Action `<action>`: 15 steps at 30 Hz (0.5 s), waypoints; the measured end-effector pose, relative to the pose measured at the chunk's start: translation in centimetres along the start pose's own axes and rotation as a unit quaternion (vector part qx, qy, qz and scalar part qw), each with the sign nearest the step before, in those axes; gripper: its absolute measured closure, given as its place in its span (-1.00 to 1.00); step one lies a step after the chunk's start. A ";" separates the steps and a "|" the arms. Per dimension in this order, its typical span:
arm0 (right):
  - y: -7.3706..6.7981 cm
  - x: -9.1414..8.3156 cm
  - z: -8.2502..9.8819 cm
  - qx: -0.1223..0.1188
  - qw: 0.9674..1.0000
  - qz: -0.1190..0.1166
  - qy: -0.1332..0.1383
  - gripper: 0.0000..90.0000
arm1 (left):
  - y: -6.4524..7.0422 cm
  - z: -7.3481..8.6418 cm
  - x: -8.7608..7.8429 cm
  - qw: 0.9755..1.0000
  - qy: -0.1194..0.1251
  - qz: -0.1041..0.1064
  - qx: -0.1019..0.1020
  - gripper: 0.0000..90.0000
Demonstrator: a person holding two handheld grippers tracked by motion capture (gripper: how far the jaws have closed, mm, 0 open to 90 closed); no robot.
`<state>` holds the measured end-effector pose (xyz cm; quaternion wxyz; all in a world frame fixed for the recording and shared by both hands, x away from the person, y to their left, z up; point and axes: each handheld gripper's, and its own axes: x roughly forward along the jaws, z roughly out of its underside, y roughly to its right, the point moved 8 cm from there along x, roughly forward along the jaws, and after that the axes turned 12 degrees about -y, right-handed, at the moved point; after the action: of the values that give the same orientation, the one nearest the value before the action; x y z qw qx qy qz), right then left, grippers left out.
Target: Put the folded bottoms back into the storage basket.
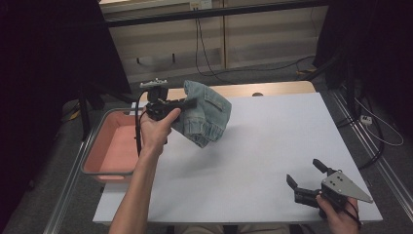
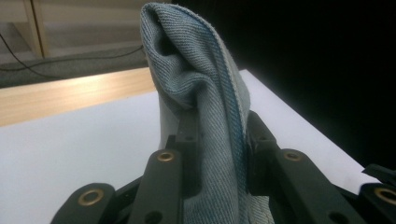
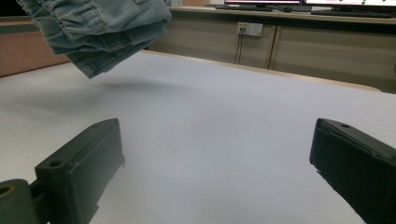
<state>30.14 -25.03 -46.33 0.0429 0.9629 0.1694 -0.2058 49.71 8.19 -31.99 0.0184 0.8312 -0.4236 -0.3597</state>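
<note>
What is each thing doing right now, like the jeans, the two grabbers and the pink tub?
Folded jeans: pinched in the left grabber, lifted clear of the table, hanging bunched.
Left gripper: shut on the jeans.
Right gripper: open, nothing between its jaws, low over the table's near right corner.
Pink tub: upright at the table's left edge, looks empty.
White table: bare under the jeans.

Each hand-held gripper (image 1: 306, 176) has black jaws (brass-ringed screw holes), the right a grey triangular plate.

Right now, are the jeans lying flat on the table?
No, the jeans hang above the table, with their shadow beneath them.
</note>
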 end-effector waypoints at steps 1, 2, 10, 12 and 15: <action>0.0 0.0 0.0 0.000 1.000 0.000 0.001 -0.95 | 0.1 -0.1 -0.3 1.000 0.004 0.001 0.000 0.61; 0.1 0.0 0.0 0.001 1.000 0.001 0.000 -0.95 | 0.2 -0.2 -0.6 1.000 0.005 0.000 0.002 0.61; 0.1 -0.1 0.0 0.001 1.000 0.000 0.003 -0.95 | 0.9 0.1 -3.3 1.000 0.020 0.000 0.024 0.61; 0.1 -0.1 0.0 0.000 1.000 0.002 0.003 -0.95 | 1.1 0.2 -4.1 0.999 0.026 0.005 0.029 0.61; 0.0 -0.1 0.0 -0.001 1.000 0.003 0.002 -0.95 | 1.1 0.4 -5.1 0.999 0.032 0.006 0.036 0.61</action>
<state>30.10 -25.05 -46.28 0.0443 0.9638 0.1670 -0.2032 46.77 11.22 -28.98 0.0041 0.8397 -0.4405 -0.3176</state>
